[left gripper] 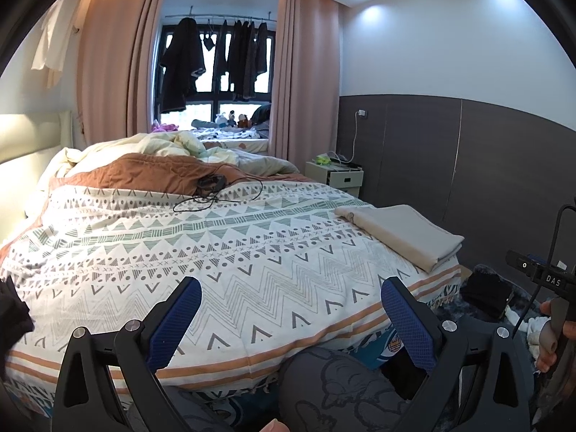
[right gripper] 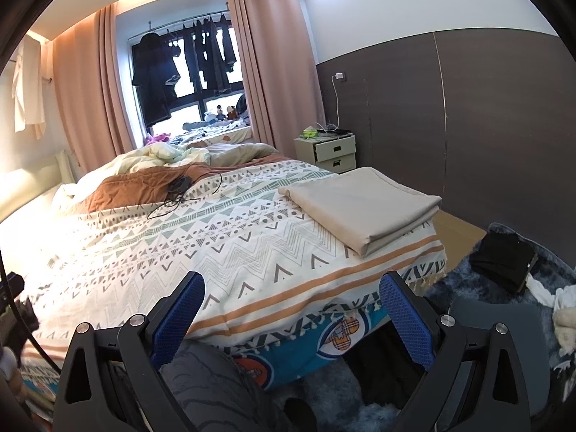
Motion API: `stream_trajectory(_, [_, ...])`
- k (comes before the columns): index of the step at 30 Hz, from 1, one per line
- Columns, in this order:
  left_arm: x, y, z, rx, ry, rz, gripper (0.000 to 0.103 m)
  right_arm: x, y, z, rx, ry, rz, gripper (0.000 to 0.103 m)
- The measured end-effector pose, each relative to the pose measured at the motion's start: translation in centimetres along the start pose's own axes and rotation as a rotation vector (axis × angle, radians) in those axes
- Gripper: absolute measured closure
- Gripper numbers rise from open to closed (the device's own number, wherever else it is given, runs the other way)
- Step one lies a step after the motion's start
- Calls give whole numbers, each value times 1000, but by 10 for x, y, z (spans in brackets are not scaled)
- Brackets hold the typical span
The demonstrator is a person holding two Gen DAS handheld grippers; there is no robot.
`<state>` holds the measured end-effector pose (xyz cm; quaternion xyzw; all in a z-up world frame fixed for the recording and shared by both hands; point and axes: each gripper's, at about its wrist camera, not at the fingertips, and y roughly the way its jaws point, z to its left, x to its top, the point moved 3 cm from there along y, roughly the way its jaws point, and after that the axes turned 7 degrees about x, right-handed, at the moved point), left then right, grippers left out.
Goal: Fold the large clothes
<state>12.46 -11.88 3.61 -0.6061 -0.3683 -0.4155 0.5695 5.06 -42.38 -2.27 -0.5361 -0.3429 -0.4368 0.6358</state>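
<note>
left tool point(left gripper: 289, 309): we see it spread, empty, above bed's foot edge
right tool point(right gripper: 291, 306): spread, empty
folded beige cloth point(right gripper: 363, 203): bed's point(right gripper: 162, 252) right foot corner

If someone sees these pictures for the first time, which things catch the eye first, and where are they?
First, the patterned bedspread that fills the middle of both views, with a folded beige cloth on its near right corner. Behind it, dark clothes hang in the bright window between pink curtains. Both grippers, left and right, are open and hold nothing.
</note>
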Motion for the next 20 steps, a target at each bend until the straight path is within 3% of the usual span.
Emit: stream_trajectory(20, [-9, -9, -3, -21, -27, 4, 3, -11, 8, 1, 13, 11, 37, 5])
